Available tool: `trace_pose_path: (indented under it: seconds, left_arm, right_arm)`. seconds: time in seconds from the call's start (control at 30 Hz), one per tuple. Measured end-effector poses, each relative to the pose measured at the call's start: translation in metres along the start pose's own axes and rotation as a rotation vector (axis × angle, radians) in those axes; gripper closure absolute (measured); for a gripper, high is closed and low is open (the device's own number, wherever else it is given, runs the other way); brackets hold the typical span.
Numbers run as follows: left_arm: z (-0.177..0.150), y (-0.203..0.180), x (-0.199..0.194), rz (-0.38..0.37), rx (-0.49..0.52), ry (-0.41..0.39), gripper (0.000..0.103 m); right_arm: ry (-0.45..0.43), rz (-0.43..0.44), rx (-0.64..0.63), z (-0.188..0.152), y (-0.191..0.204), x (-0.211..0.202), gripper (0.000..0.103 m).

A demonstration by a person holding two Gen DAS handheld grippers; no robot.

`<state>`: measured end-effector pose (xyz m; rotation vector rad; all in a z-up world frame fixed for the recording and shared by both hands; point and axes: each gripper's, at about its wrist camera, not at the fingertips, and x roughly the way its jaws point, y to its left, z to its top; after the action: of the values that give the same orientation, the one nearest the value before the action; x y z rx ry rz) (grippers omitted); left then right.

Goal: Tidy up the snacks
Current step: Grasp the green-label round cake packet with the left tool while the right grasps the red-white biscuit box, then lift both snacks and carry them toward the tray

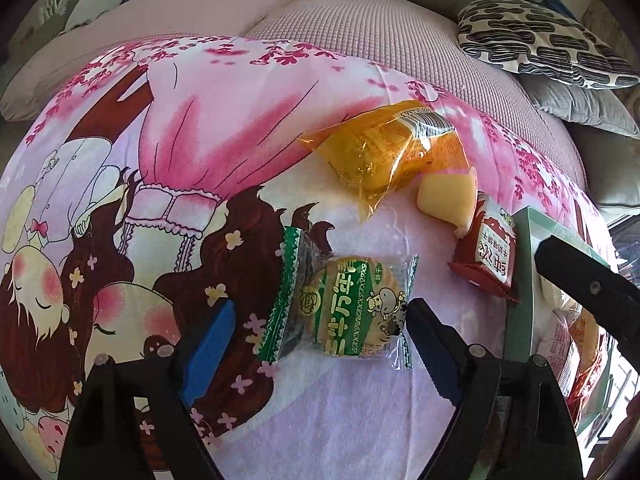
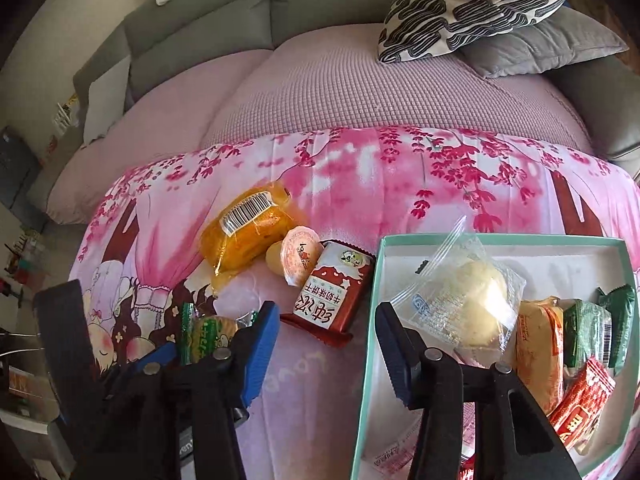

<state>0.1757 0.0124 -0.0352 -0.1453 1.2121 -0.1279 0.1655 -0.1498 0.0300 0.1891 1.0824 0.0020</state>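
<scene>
Left gripper (image 1: 320, 320) hung steeply over the pink cartoon-print cloth (image 1: 224, 128), its blue-padded jaws spread wide on either side of the green-wrapped round biscuit (image 1: 344, 312). The right-hand pad touched or nearly touched the wrapper's edge, the other stood apart, so nothing was clamped. That biscuit lay flat, its crimped ends running left to right across the jaws.

Right gripper (image 2: 328, 332) also pointed steeply down, jaws apart and empty, straddling the left wall of the mint-green box (image 2: 372, 320): one finger over bare cloth, one inside the box. Just ahead of the inside finger lay a clear-bagged pale bun (image 2: 476, 304), beside more packets along the box's right side.

Left of the box, the red biscuit packet (image 2: 332, 292) lay with its long axis tilted toward the box's corner, nearly touching the wall. A jelly cup (image 2: 300, 258) leaned against it on its side, and the orange-wrapped cake (image 2: 244, 236) sat beyond, barcode up. Open cloth stretched toward the sofa cushions (image 2: 320, 92).
</scene>
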Motion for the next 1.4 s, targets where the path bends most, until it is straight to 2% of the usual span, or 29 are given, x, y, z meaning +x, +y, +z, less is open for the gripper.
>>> trace_pose_path:
  seconds: [0.17, 0.47, 0.77, 0.9, 1.0, 1.4]
  left_arm:
    - [0.002, 0.006, -0.005, -0.006, 0.001, -0.002, 0.016]
    - [0.003, 0.002, -0.005, 0.007, 0.013, 0.006, 0.016]
    - [0.002, -0.004, 0.004, 0.02, 0.022, 0.017, 0.016]
    - [0.001, -0.005, 0.004, 0.02, 0.026, 0.022, 0.027]
    - [0.001, -0.006, 0.004, 0.028, 0.031, 0.023, 0.027]
    - [0.003, 0.0, 0.001, 0.012, 0.01, 0.03, 0.03]
  right_arm:
    - [0.067, 0.031, 0.034, 0.009, 0.002, 0.019, 0.054]
    - [0.15, -0.007, 0.071, 0.016, -0.003, 0.049, 0.056]
    - [0.167, -0.075, 0.029, 0.018, 0.004, 0.06, 0.059]
    - [0.174, -0.097, 0.013, 0.018, 0.007, 0.062, 0.059]
    - [0.182, -0.118, -0.007, 0.019, 0.011, 0.064, 0.059]
    - [0.234, -0.124, -0.031, 0.019, 0.017, 0.068, 0.059]
